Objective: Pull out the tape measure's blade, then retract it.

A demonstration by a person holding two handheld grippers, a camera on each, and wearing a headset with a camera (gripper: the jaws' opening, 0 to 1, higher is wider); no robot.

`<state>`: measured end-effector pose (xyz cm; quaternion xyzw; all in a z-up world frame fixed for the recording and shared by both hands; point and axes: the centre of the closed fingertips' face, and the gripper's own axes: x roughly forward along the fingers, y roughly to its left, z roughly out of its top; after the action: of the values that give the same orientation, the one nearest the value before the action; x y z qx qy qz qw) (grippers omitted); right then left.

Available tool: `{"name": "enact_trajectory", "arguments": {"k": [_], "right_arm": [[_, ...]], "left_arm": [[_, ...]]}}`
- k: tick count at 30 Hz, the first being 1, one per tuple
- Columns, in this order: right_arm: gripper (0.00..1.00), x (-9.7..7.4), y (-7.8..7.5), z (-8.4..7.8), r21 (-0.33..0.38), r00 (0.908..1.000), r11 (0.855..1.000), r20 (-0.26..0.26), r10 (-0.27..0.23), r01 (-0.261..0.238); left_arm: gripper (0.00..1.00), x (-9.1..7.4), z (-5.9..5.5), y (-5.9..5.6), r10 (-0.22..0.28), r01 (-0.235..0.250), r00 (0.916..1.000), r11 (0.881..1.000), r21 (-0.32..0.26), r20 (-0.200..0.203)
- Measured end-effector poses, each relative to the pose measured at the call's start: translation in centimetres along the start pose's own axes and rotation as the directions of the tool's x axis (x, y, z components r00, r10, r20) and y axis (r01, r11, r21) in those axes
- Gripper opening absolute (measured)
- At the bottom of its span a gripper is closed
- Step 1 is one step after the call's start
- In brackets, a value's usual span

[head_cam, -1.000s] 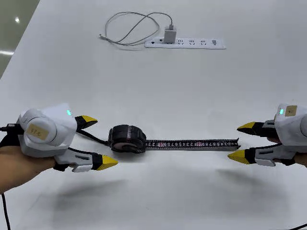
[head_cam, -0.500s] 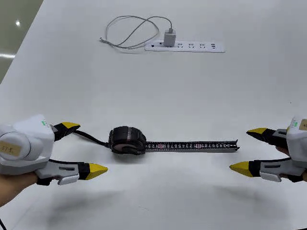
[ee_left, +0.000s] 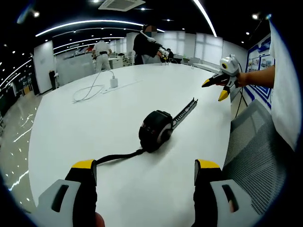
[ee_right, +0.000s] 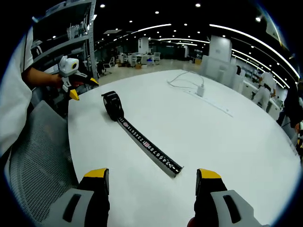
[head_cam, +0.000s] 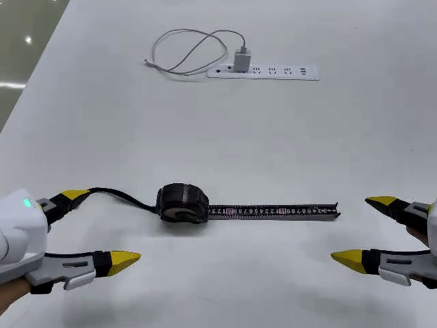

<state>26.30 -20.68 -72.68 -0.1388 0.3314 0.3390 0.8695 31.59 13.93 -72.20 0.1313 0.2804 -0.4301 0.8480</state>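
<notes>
Over the last second both grippers have backed away from the tape measure [head_cam: 182, 203]. The left gripper [head_cam: 113, 225], which had been close beside the black case, now sits in the lower left of the head view with its yellow-tipped jaws spread wide and holding nothing. The right gripper [head_cam: 349, 228], whose jaws had bracketed the blade's end, has drawn off to the lower right, also spread and empty. The blade [head_cam: 273, 211] has not moved. It lies flat on the white table [head_cam: 273, 137], stretched out from the case toward the right, and neither gripper touches it. This suggests the pull-out is done and the blade holds its length unaided, so the retraction is what remains. The case rests left of centre, near the left gripper but clear of it, and its black strap [head_cam: 123, 197] trails toward that gripper's upper jaw. The blade's tip ends just short of the right gripper, in line with the gap between its jaws. A power strip [head_cam: 266, 70] lies well apart at the top of the frame.
</notes>
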Motion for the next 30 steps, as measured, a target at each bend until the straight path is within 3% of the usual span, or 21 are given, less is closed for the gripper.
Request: {"name": "enact_trajectory", "arguments": {"k": [6,17,24,30], "right_arm": [[0.76,-0.5,0.8,-0.5,0.018,0.9999,1.000,0.009,-0.010,0.009],[0.84,-1.3,1.8,-1.7,0.052,0.9996,0.998,0.014,-0.023,0.022],[0.91,-1.6,2.4,-1.9,0.068,0.9995,0.998,0.027,-0.019,0.017],[0.95,-1.7,3.0,-2.5,0.071,0.9999,0.997,0.013,-0.008,0.007]], "left_arm": [[0.88,-0.7,-0.6,-0.6,0.011,-0.011,0.9999,1.000,-0.011,0.006],[0.98,-2.2,-1.5,-0.7,0.055,-0.053,0.9982,0.997,-0.049,0.023],[0.99,-2.6,-2.7,-1.2,0.070,-0.068,0.9974,0.994,-0.086,0.018],[0.99,-2.8,-3.0,-1.5,0.065,-0.064,0.9978,0.993,-0.098,0.012]]}}
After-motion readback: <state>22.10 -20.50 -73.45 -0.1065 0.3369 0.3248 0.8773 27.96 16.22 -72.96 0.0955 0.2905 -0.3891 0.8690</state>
